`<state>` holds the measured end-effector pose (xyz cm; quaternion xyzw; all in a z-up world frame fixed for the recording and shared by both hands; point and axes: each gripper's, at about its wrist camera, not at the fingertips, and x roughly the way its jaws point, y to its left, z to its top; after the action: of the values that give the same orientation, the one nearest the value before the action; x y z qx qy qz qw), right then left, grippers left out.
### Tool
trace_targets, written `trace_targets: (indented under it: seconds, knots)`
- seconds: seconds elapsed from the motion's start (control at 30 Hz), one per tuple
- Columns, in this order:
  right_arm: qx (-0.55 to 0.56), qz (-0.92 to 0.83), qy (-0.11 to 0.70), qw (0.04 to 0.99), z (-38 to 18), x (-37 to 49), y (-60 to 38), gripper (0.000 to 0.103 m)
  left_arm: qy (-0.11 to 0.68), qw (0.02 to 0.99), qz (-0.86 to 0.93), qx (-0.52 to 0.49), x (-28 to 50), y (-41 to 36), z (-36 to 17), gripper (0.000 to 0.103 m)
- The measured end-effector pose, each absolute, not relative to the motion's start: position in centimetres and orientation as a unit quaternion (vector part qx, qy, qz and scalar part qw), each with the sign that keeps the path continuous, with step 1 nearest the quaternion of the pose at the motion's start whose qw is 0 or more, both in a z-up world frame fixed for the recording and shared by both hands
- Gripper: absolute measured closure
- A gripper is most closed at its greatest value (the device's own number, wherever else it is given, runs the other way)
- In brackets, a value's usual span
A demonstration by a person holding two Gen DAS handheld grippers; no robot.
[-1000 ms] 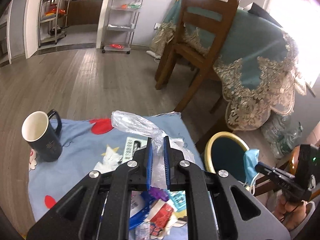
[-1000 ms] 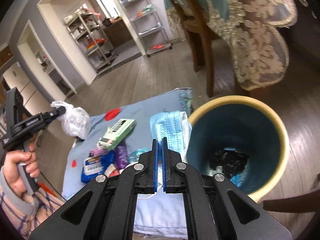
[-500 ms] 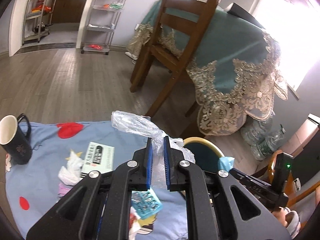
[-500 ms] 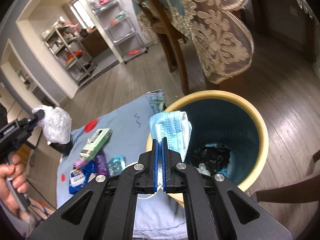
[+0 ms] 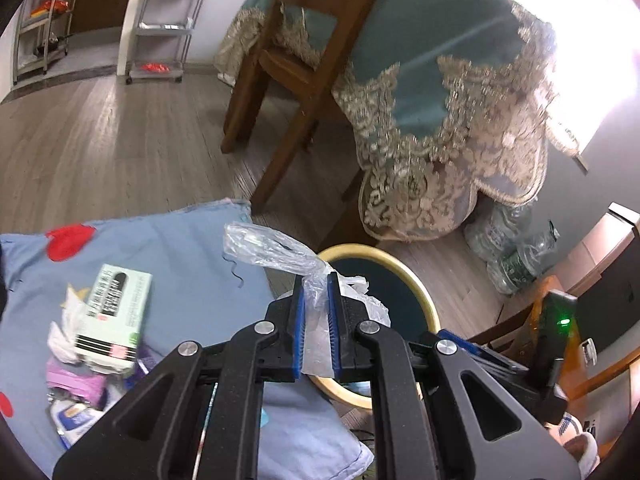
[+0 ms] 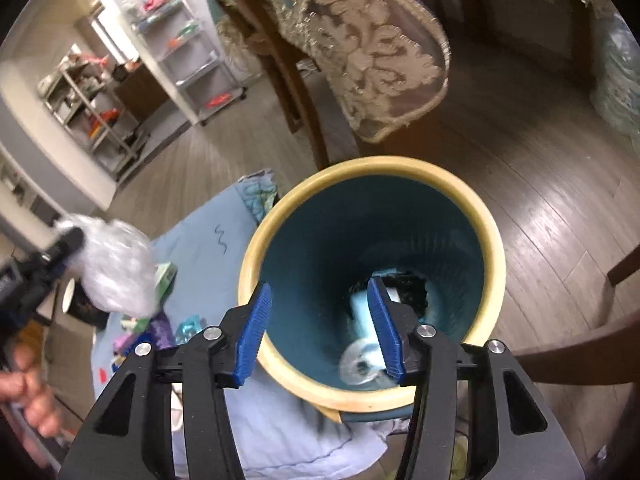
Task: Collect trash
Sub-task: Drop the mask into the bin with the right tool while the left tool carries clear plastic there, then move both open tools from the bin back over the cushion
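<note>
Right wrist view is showing me the trash bin (image 6: 494, 236), teal inside with a cream rim, standing on the floor just beside the blue cloth (image 6: 208, 240). At its bottom I am seeing a light blue face mask (image 6: 360, 312), something dark, and a clear round piece. My right hand-held gripper (image 6: 322, 330) is hanging over the bin mouth with its jaws opening and nothing between the blue pads.

My left hand-held gripper (image 5: 316, 320) is pinched narrow on a crumpled clear plastic bag (image 5: 272, 248), which is hanging in the air near the bin's rim, not yet over the opening.

The step in hand, as I am judging it, is dropping that bag. To do it well I am wanting the bag fully over the opening before I let go, since thin film drifts and clings to the pads; a low release and a clear right gripper should keep the two from colliding.

Counting what is lying on the cloth: one green-and-white box (image 5: 116, 316), one white crumpled tissue (image 5: 60, 336), one pink wrapper (image 5: 72, 380), and at least one blue-and-white packet (image 5: 72, 416). The pile is partly hidden, so I cannot tell the full number. One dark mug (image 6: 82, 304) is standing behind the bag in the right wrist view. One bin, two grippers.
</note>
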<state>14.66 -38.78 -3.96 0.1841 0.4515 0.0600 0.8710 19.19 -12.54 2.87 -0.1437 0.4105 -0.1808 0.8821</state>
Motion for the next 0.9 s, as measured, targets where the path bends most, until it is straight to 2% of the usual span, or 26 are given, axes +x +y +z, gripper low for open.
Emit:
trace_targets:
  seconds: [0.33,0.4,0.47,0.53,0.6,0.77,0.9]
  knots:
    - [0.242,0.030,0.383,0.891,-1.5,13.6,-41.9,0.048,0.455,0.850,-0.224,-0.144,21.7,-19.0,-2.0,0.093]
    - [0.250,0.027,0.379,0.891,-1.4,13.6,-42.3,0.048,0.459,0.848,-0.225,-0.140,22.0,-20.1,-2.6,0.084]
    - [0.254,0.026,0.378,0.890,-1.5,13.7,-42.5,0.048,0.462,0.846,-0.227,-0.139,22.1,-20.7,-3.1,0.063]
    - [0.256,0.027,0.378,0.889,-1.5,13.7,-42.5,0.048,0.465,0.843,-0.230,-0.137,22.0,-20.9,-3.6,0.051]
    - [0.258,0.030,0.378,0.889,-1.5,13.7,-42.4,0.048,0.468,0.844,-0.227,-0.129,21.9,-20.8,-3.6,0.048]
    - [0.250,0.046,0.383,0.888,-1.5,14.2,-41.3,0.046,0.464,0.849,-0.213,-0.136,21.4,-18.3,-2.9,0.033]
    - [0.238,0.059,0.385,0.890,-1.3,14.3,-39.8,0.041,0.459,0.855,-0.199,-0.140,20.6,-15.3,-1.9,0.033]
